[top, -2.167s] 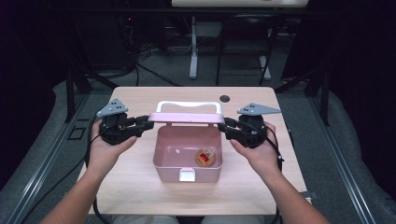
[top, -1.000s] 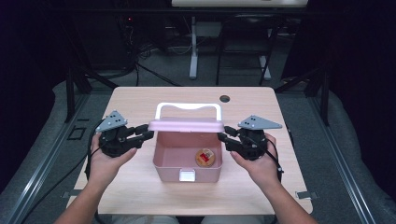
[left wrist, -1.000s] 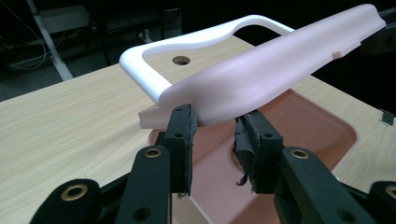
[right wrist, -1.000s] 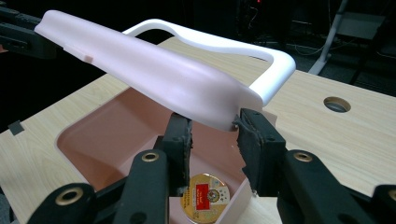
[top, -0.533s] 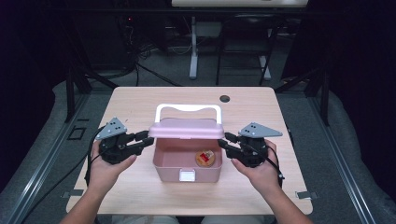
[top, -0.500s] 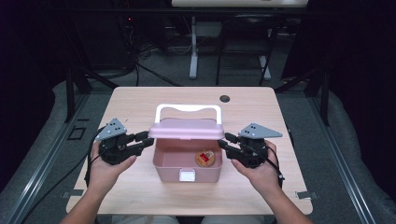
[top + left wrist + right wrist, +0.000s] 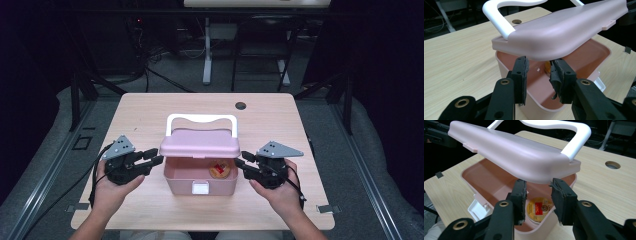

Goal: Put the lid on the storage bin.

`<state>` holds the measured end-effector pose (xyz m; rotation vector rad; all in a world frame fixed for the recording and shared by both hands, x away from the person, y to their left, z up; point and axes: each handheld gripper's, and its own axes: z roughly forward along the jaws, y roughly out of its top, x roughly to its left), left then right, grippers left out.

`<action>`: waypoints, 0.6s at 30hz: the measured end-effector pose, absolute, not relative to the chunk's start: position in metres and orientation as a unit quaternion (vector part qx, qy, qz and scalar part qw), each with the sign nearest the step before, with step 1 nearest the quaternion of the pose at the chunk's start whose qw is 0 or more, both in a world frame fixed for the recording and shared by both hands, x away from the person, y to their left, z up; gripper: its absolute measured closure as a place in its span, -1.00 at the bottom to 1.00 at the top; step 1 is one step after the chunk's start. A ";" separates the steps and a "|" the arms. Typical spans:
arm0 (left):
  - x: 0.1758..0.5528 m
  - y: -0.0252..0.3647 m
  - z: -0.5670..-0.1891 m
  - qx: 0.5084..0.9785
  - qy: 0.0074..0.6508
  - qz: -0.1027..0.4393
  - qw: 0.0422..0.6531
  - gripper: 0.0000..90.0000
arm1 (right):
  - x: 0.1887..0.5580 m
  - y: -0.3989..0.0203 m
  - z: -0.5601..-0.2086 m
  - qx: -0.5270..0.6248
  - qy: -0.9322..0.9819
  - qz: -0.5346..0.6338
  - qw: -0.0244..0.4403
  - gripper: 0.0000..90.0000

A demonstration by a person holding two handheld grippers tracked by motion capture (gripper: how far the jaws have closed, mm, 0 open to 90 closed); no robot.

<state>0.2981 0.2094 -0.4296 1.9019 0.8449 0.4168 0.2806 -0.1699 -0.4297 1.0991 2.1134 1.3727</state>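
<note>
A pale wooden table (image 7: 150,120) with a round dark grommet hole (image 7: 241,106) near the far edge. Behind it, dark floor with black cables (image 7: 165,80) and a white stand leg (image 7: 207,55). Flanked by grey rails (image 7: 45,170) at both sides.

Since the earliest picture, the pink lid (image 7: 199,144) has swung down from nearly upright at the 12 o'clock edge of the pink box (image 7: 200,181) to a low tilt over it, covering most of the opening. Its white handle (image 7: 201,121), once level with the lid's top edge, now shows behind it. The left gripper (image 7: 154,157) and right gripper (image 7: 241,165) have both dropped toward 6 o'clock in the high view, following the lid's two ends. The round gold and red item (image 7: 220,170) inside is now half under the lid's front edge.
</note>
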 end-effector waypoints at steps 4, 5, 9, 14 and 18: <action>0.297 0.209 -0.432 0.782 0.347 0.170 0.489 0.47 | 0.278 -0.172 -0.432 0.395 0.754 0.491 0.189 0.45; 0.296 0.209 -0.433 0.782 0.348 0.168 0.489 0.47 | 0.277 -0.172 -0.432 0.394 0.754 0.491 0.188 0.45; 0.293 0.209 -0.434 0.783 0.345 0.167 0.490 0.47 | 0.275 -0.174 -0.433 0.394 0.755 0.490 0.187 0.47; 0.291 0.208 -0.436 0.783 0.344 0.169 0.491 0.47 | 0.273 -0.177 -0.435 0.397 0.752 0.492 0.185 0.48; 0.290 0.207 -0.437 0.786 0.342 0.169 0.487 0.46 | 0.272 -0.177 -0.437 0.399 0.753 0.491 0.183 0.49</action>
